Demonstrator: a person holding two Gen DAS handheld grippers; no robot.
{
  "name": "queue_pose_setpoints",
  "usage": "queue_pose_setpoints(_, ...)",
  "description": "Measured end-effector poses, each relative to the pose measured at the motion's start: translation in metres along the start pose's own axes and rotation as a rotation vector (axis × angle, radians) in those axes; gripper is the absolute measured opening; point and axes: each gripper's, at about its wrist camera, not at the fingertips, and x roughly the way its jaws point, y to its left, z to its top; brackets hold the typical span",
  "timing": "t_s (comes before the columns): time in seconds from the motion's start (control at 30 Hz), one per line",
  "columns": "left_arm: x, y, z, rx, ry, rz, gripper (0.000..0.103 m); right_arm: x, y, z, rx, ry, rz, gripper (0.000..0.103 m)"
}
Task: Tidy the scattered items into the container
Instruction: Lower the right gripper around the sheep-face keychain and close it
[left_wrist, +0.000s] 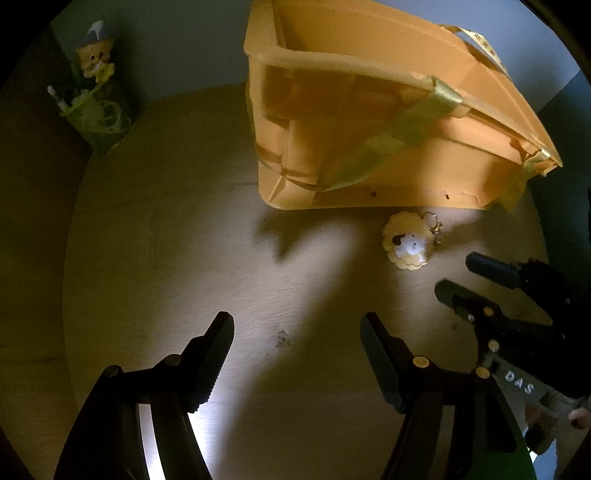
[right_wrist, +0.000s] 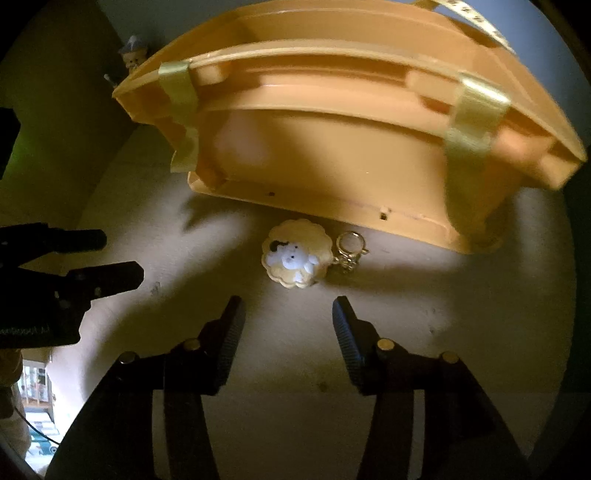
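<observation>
An orange plastic bin (left_wrist: 369, 122) (right_wrist: 332, 158) with yellow tape strips stands on a round wooden table. Just in front of its near wall lies a yellow flower-shaped keychain with a white dog face (left_wrist: 407, 244) (right_wrist: 294, 254) and a metal clasp (right_wrist: 350, 251). My right gripper (right_wrist: 288, 310) is open, its fingers a short way in front of the keychain with nothing between them; it also shows at the right of the left wrist view (left_wrist: 456, 275). My left gripper (left_wrist: 297, 328) is open over bare table, left of the keychain, and appears at the left edge of the right wrist view (right_wrist: 118, 258).
A small figurine on a green packet (left_wrist: 96, 92) stands at the far left by the wall; its head peeks behind the bin (right_wrist: 133, 51). The table's curved edge (left_wrist: 70, 258) runs down the left. A grey wall rises behind the bin.
</observation>
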Motion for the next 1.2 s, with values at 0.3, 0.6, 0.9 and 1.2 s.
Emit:
queue_pose_setpoints(0.3,0.011,0.010,0.005,-0.023,0.016,0.000,0.067,0.013,0.001,0.017,-0.066,0.001,-0.006,0.046)
queue_pose_setpoints(0.6,0.026,0.018,0.009,-0.036,0.031,-0.002,0.067,0.025,0.003,0.026,-0.120,0.006,-0.046,0.046)
queue_pose_setpoints(0.9,0.036,0.024,0.011,-0.041,0.040,-0.003,0.067,0.028,0.001,0.035,-0.144,-0.011,-0.046,0.055)
queue_pose_setpoints(1.2,0.043,0.024,0.013,-0.042,0.043,-0.001,0.067,0.037,0.002,0.037,-0.162,0.002,-0.088,0.057)
